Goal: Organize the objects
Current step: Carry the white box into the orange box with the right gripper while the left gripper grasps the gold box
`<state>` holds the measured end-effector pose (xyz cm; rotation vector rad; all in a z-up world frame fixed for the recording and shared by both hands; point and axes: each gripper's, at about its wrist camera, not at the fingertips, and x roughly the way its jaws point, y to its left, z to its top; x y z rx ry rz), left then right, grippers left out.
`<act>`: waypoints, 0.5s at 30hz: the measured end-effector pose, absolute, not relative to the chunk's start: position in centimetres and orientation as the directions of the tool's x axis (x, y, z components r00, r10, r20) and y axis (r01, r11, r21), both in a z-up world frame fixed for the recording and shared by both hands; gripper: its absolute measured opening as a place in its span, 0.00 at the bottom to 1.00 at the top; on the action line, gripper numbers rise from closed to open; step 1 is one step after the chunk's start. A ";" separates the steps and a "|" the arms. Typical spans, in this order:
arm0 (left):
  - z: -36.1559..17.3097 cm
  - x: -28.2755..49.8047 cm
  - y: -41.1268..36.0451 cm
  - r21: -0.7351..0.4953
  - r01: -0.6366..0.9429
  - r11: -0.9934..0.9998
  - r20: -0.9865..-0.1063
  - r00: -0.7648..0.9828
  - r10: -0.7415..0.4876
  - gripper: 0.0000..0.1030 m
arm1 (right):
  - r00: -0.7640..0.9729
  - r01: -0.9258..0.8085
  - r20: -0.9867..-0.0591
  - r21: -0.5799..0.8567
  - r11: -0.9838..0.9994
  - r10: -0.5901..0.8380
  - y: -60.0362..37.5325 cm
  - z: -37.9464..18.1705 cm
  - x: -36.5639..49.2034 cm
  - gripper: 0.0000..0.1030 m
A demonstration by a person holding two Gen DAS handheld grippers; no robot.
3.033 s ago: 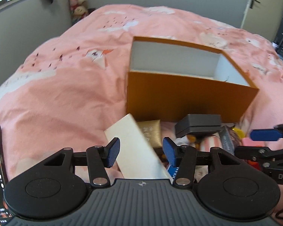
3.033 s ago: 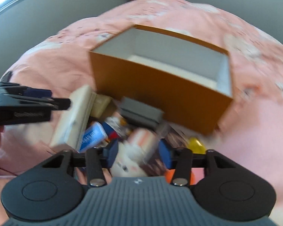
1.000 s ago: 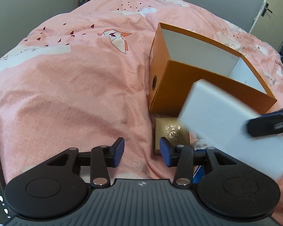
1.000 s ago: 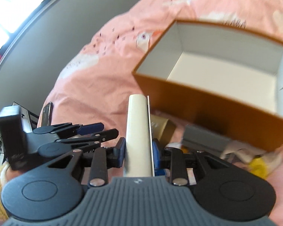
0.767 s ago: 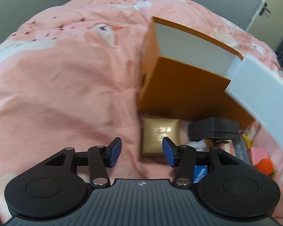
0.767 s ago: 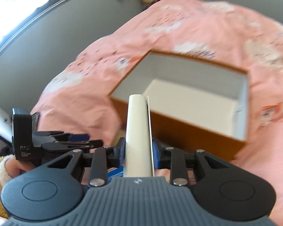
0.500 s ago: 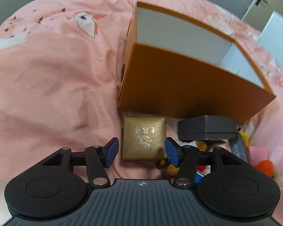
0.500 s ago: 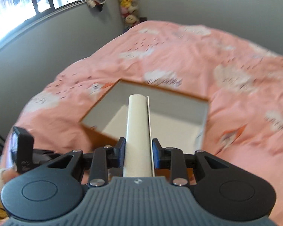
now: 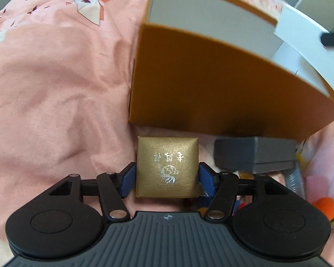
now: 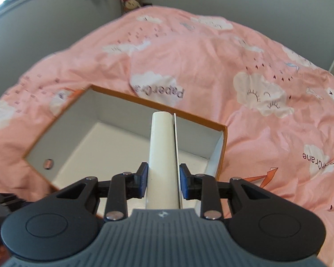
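Pink quilted bedspread underneath. Rigid orange cardboard box, white inside, beyond both jaws. Right gripper pinches flat cream box over it. Left gripper jaws opening, square gold textured box between, untouched.

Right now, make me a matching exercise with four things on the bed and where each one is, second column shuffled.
Things:
1. gold box
2. cream box
3. dark grey box
4. orange box

Places:
A. clamped by the right gripper above the open box
B. on the bedding, top open
C. between the opening left gripper fingers
D. lying right of the gold box

Pairs: 1-C, 2-A, 3-D, 4-B
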<state>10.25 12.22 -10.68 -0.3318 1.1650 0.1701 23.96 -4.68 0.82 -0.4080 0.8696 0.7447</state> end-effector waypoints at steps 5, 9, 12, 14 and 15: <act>-10.2 9.6 12.5 -0.173 -0.304 0.937 -0.911 0.411 -0.035 0.65 | 0.446 -0.716 -0.836 -0.118 0.688 0.319 -2.7 -2.3 25.3 0.30; -8.0 8.4 12.5 -0.153 -0.295 0.943 -0.896 0.445 -0.006 0.65 | 0.486 -0.702 -0.843 -0.222 0.676 0.228 -1.3 -4.4 25.6 0.30; -6.0 7.6 12.7 -0.149 -0.287 0.946 -0.883 0.469 0.004 0.65 | 0.526 -0.688 -0.836 -0.312 0.656 0.154 -0.3 -5.9 25.8 0.30; -4.3 7.6 12.7 -0.146 -0.281 0.948 -0.872 0.489 0.011 0.65 | 0.549 -0.683 -0.829 -0.372 0.629 0.105 0.4 -6.9 25.8 0.30; -3.4 7.4 12.6 -0.144 -0.278 0.950 -0.865 0.502 0.015 0.65 | 0.555 -0.681 -0.827 -0.391 0.619 0.087 0.7 -7.3 25.9 0.30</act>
